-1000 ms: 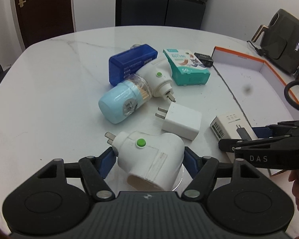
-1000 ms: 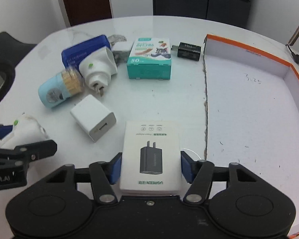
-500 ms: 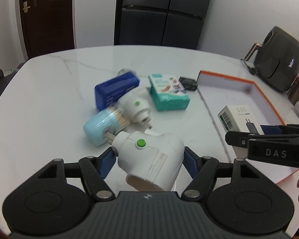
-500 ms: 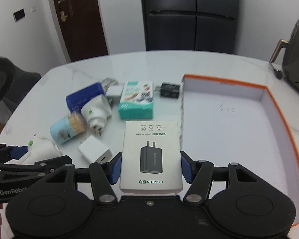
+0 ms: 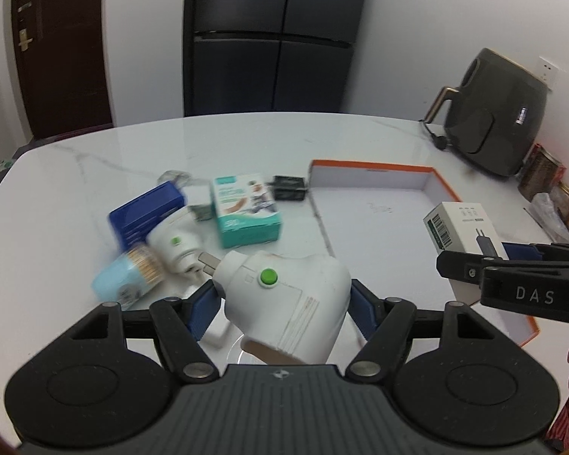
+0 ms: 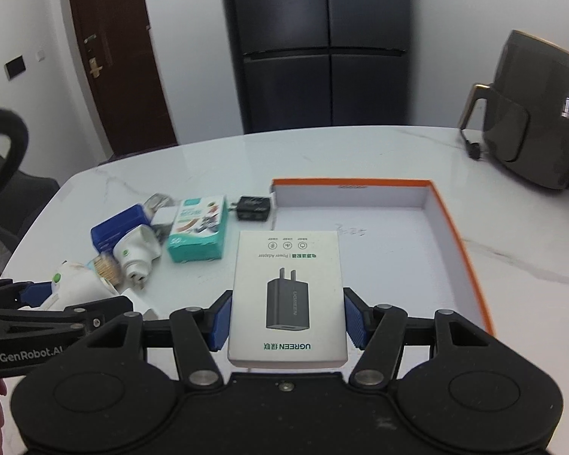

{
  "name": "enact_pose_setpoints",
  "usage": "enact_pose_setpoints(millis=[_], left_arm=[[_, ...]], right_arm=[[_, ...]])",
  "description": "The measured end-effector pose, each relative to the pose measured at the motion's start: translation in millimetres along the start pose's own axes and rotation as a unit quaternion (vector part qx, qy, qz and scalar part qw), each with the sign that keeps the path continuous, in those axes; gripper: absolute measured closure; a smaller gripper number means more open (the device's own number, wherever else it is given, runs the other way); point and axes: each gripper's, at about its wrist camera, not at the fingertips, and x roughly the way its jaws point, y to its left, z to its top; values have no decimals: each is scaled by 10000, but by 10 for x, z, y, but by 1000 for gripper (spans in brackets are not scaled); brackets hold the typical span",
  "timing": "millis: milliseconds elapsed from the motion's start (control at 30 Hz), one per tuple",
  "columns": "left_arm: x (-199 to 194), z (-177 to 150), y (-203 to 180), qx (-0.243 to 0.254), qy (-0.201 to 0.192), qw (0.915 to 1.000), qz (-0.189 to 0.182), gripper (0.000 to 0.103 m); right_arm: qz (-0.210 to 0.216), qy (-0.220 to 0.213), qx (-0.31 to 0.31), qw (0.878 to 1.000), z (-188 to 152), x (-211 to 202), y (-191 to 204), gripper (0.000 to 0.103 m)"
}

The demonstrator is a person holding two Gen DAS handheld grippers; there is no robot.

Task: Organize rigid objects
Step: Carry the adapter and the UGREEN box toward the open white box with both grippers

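Observation:
My left gripper (image 5: 282,309) is shut on a white plug-in device with a green button (image 5: 284,303), held above the marble table (image 5: 76,197). My right gripper (image 6: 286,316) is shut on a white power adapter box (image 6: 287,295), lifted in front of the orange-rimmed white tray (image 6: 398,258). In the left wrist view that box (image 5: 461,229) hangs over the tray (image 5: 375,204). On the table lie a second white plug-in device (image 5: 174,242), a light blue toothpick jar (image 5: 127,278), a blue box (image 5: 146,212), a teal box (image 5: 244,210) and a black charger (image 5: 289,187).
A dark air fryer (image 5: 493,129) stands at the table's far right, with packets (image 5: 550,185) beside it. A black fridge (image 6: 322,45) and a brown door (image 6: 117,57) are behind the table. A dark chair (image 6: 15,204) sits at the left edge.
Both grippers have risen with their objects off the table. The right one has carried the adapter box over the tray's near edge. The white charger cube is now hidden behind the left gripper.

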Motion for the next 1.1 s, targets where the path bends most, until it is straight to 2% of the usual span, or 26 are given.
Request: enact_pose_setpoints(millis=[433,1100], left_arm=[[120,355,-468,38,-77,9997,-218,30],[266,433,-794,59,-74,9998,-163,30]], right_arm=[[-105,-232,276,9993,102,-196,-508,32],[-69,-241,319,9992,257,-88,-899,32]])
